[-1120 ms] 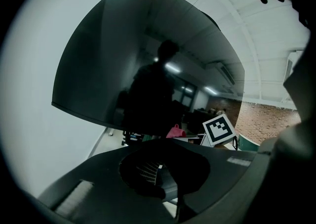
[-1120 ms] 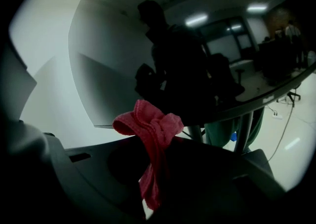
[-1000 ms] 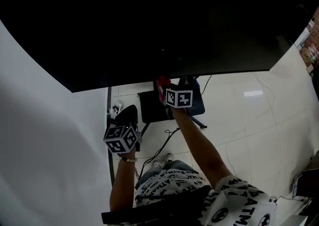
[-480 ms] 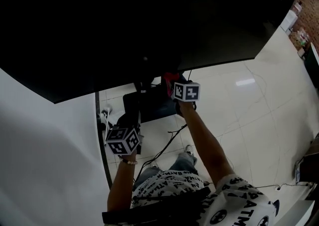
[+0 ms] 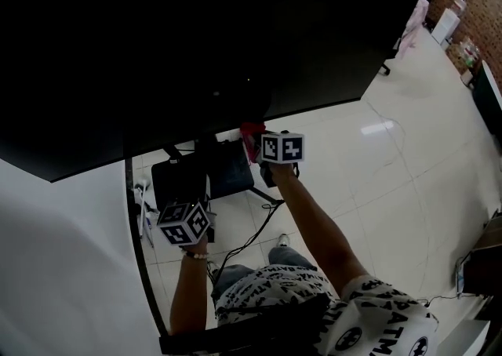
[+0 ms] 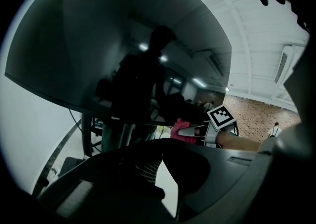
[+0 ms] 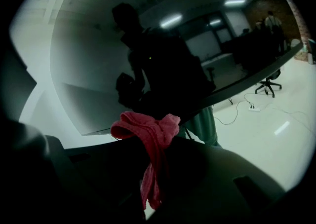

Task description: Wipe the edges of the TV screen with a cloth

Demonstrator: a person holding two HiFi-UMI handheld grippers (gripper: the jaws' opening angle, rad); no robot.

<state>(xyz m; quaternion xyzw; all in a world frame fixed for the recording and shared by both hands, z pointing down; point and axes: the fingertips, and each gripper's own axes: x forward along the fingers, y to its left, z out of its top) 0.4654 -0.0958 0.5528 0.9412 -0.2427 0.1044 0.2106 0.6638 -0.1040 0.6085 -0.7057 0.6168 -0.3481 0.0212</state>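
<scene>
Red soft cloth point(image 7: 148, 134) is pinched tight in the right gripper point(image 5: 256, 145). It sits right at the bottom edge of the big black flat TV screen point(image 5: 196, 33), near the middle. The left gripper point(image 6: 162, 153) hangs lower down, jaws together, with nothing in them. To wipe well, I think the cloth should press lightly on the edge and slide along it slowly, without slipping off.

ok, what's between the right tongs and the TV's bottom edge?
The right gripper pinches a bunched red cloth in its tongs. Only that cloth sits between them and the TV bottom edge, as the right gripper view shows.
</scene>
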